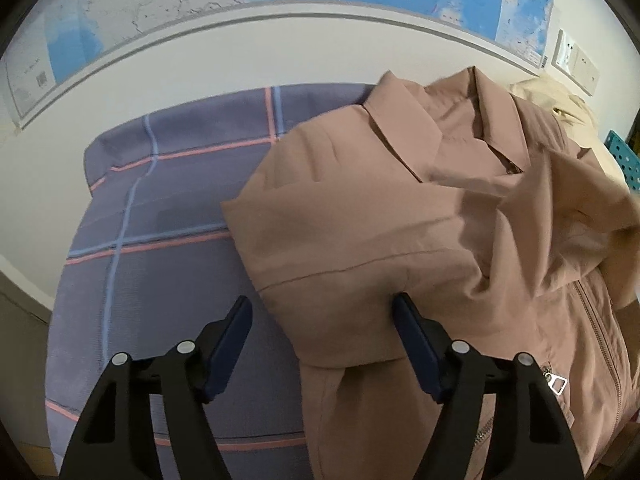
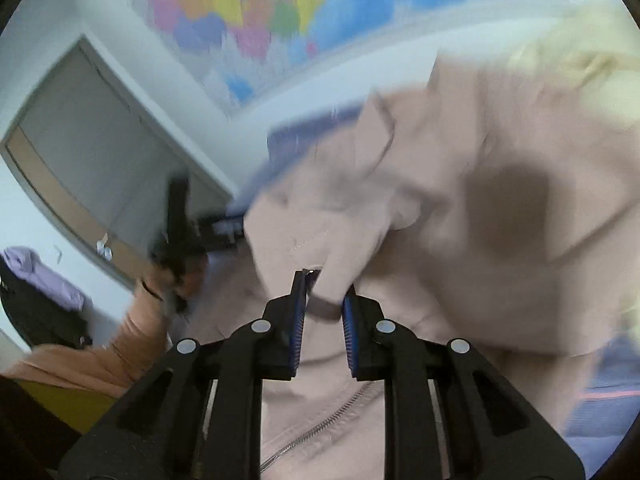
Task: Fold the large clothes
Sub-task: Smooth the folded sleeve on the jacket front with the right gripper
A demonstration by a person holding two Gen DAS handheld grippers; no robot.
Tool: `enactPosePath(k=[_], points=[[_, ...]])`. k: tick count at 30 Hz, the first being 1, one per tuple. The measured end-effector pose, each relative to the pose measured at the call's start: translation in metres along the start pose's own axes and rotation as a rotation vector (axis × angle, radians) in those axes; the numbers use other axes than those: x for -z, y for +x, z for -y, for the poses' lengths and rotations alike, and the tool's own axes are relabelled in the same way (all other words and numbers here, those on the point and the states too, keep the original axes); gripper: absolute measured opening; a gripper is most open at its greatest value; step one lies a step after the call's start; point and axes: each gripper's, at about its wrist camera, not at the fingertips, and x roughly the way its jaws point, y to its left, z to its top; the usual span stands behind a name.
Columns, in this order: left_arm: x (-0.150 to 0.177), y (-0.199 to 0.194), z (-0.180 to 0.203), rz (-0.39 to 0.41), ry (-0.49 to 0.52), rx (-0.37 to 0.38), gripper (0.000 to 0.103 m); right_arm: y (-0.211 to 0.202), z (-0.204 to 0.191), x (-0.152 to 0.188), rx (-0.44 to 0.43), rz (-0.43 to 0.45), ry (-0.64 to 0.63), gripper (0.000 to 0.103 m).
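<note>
Your left gripper (image 1: 322, 316) stood with its jaws wide apart over the near left edge of the tan jacket (image 1: 400, 216), one finger touching the cloth at the sleeve seam, the other clear above the checked bedsheet (image 1: 160, 216); nothing was pinched between them. Your right gripper (image 2: 325, 292) had its jaws drawn narrow around a small fold of the jacket's fabric; the right wrist view was smeared by motion, so whether the pads truly pressed on it could not be told.

The jacket lay zip-side up, collar toward the wall, on the right half of the bed, spilling past its right edge onto a pale cream garment (image 1: 560, 100). One sleeve (image 1: 352, 248) was already laid across the chest, so you appeared to be midway through the fold, with the sleeves being brought in and the body not yet doubled.

The next move likely called for a firm pinch on each side of the hem or shoulder, both hands lifting together so the slippery cloth did not slide and undo the sleeve.

One container showed: a teal perforated basket (image 1: 624, 160) at the bed's far right edge, mostly cut off by the frame; its contents could not be seen. In the right wrist view your other hand (image 2: 176, 276) gripped the left tool's handle near the bed's left edge.
</note>
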Motion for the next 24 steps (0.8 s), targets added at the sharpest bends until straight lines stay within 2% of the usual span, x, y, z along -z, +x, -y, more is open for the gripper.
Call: enactPosePath(k=[3,6,8,10,12,14,15,17,19,20,21,22,24], points=[[-0.004,0.0,-0.005,0.01,-0.021,-0.011,0.07,-0.043,0.027,-0.022,0.104,0.075,0.072,0.017],[-0.005,0.003,-0.008,0.003,-0.042,-0.013,0.07,-0.05,0.067,-0.019,0.206,0.04,0.185,0.019],[-0.004,0.006,-0.007,-0.008,-0.043,-0.038,0.07,-0.041,0.085,-0.007,0.281,0.008,0.212,0.021],[-0.003,0.006,-0.007,-0.01,-0.042,-0.042,0.07,-0.032,0.088,0.004,0.285,-0.01,0.22,0.029],[-0.002,0.001,-0.006,0.002,-0.033,-0.038,0.07,-0.031,0.082,0.01,0.27,0.01,0.197,0.051],[-0.002,-0.005,-0.003,0.015,-0.018,-0.03,0.071,-0.031,0.065,0.014,0.291,0.041,0.126,0.056],[-0.003,-0.009,-0.001,0.024,-0.01,-0.021,0.072,-0.028,0.059,0.016,0.299,0.032,0.092,0.062],[-0.003,-0.013,0.005,0.033,0.005,-0.008,0.072,-0.011,0.053,0.01,0.377,-0.012,0.042,0.062],[-0.003,-0.014,0.014,0.038,0.022,0.008,0.072,0.002,0.052,0.01,0.456,-0.062,-0.008,0.047],[-0.003,-0.013,0.017,0.039,0.026,0.012,0.072,0.009,0.05,0.01,0.488,-0.093,-0.039,0.021],[-0.003,-0.013,0.022,0.039,0.032,0.017,0.072,0.016,0.049,0.006,0.496,-0.117,-0.057,0.002],[-0.003,-0.012,0.026,0.038,0.036,0.021,0.072,0.015,0.047,0.004,0.513,-0.117,-0.071,0.002],[-0.003,-0.012,0.032,0.042,0.047,0.033,0.072,0.008,0.034,-0.001,0.539,-0.064,-0.143,0.002]])
